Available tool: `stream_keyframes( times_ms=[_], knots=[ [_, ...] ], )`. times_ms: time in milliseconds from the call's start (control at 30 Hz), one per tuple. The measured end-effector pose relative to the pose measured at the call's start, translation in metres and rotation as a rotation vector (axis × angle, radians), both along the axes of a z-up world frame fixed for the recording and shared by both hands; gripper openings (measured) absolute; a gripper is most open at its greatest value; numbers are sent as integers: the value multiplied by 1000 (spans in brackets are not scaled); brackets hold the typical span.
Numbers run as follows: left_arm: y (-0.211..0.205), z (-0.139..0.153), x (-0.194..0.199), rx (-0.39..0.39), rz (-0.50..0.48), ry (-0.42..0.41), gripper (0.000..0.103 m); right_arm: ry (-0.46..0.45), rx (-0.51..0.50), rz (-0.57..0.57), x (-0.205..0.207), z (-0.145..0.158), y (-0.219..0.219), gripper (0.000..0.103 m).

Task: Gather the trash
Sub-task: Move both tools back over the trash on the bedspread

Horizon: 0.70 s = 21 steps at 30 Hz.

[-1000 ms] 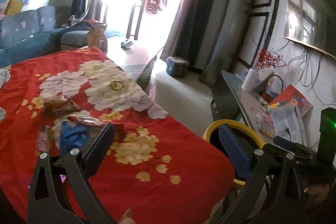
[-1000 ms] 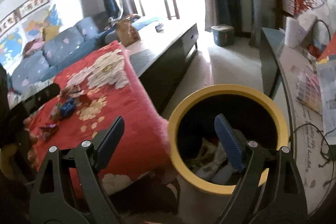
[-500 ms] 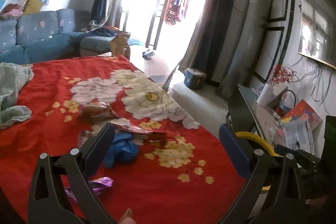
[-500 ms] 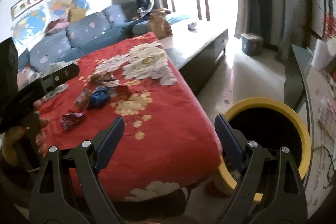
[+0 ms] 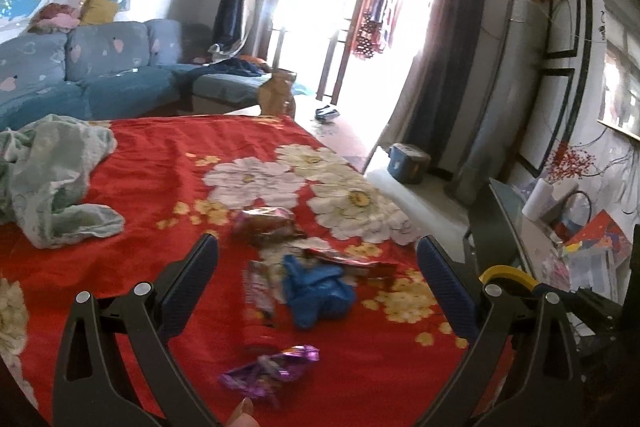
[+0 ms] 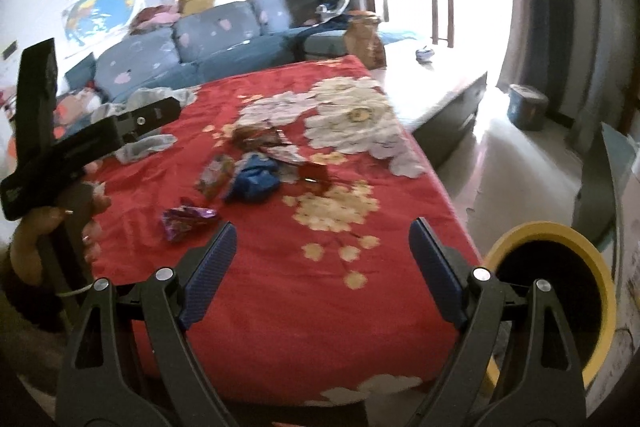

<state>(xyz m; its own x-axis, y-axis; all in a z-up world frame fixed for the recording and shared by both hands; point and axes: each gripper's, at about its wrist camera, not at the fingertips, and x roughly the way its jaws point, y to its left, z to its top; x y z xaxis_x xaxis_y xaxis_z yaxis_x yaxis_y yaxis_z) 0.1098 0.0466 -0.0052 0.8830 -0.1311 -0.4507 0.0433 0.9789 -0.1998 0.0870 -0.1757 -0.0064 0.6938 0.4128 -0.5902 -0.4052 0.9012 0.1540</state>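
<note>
Both your tongs, left tongs (image 5: 316,275) and right tongs (image 6: 322,255), gape empty; crinkled purple foil wrapper (image 5: 272,367), crumpled blue plastic bag (image 5: 316,291) (others too) await the yellow-rimmed round bin (image 6: 560,267).

Surface: table under a red cloth (image 5: 168,163) with white and yellow flower print. Lying on it, right wrist view as the dial: crumpled blue wrapper (image 6: 256,181) near centre. Purple foil wrapper (image 6: 186,221) at its 7 o'clock, apart. Brown-red packet (image 6: 256,137) at its 12 o'clock, just beside. Small printed packet (image 6: 216,175) at its 9 o'clock, touching or nearly. Pale green rumpled cloth (image 5: 52,179) well off at 10 o'clock.
</note>
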Motion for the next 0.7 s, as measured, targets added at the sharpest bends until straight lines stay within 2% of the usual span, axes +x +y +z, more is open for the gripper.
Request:
stream_keyframes(
  times_ms=[167, 233, 433, 600, 700],
  knots=[
    [21, -2, 0, 2, 28, 15, 96, 0, -19, 60, 8, 2, 20, 75],
    [30, -4, 1, 3, 44, 23, 96, 5, -25, 80, 13, 2, 28, 70],
    [51, -9, 3, 6, 69, 54, 96, 27, -30, 127, 35, 0, 46, 62],
    [68, -19, 10, -30, 72, 116, 96, 42, -35, 143, 59, -2, 56, 55],
    [71, -26, 14, -56, 60, 144, 95, 51, -66, 148, 74, -7, 61, 54]
  ],
)
